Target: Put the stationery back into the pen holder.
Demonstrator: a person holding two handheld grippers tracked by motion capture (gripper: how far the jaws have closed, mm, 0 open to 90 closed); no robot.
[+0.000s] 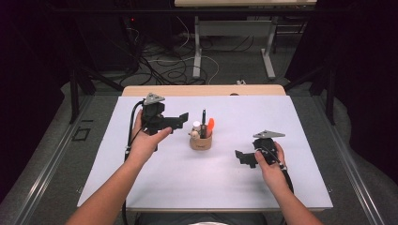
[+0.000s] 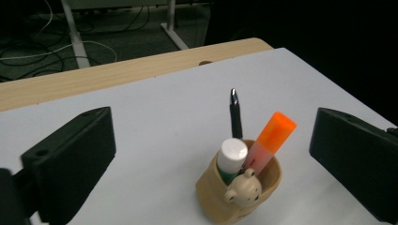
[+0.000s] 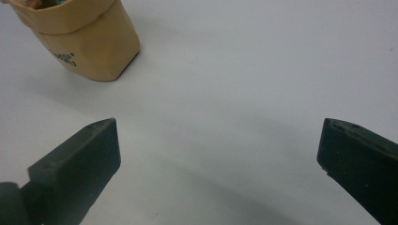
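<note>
Dark floor strewn with cables lies beyond the far edge of the bench (image 1: 155,187), a white top on a wooden frame. From the high view, a tan pen holder (image 1: 200,141) stands near the middle of the bench, carrying a black pen (image 1: 203,117), an orange highlighter (image 1: 210,124) and a white-capped stick (image 1: 196,125). The left gripper (image 1: 180,117) hovers just beside the holder on its left, pointing toward it, while the right gripper (image 1: 241,156) sits low over the bench to the holder's right, apart from it.

The left gripper view looks down on the holder, which has a small bear face on its front; pen, highlighter and stick all stand inside it. Both jaws are spread wide either side of the frame with nothing between them and no contact with the holder.

The right gripper view shows bare white bench between widely parted jaws, empty too, with the holder's lower body off toward the upper left.

By my reading, the stationery is all stowed in the holder and the left gripper has let go. Any next move calls for backing the left gripper away without knocking the upright highlighter or tipping the holder.
</note>
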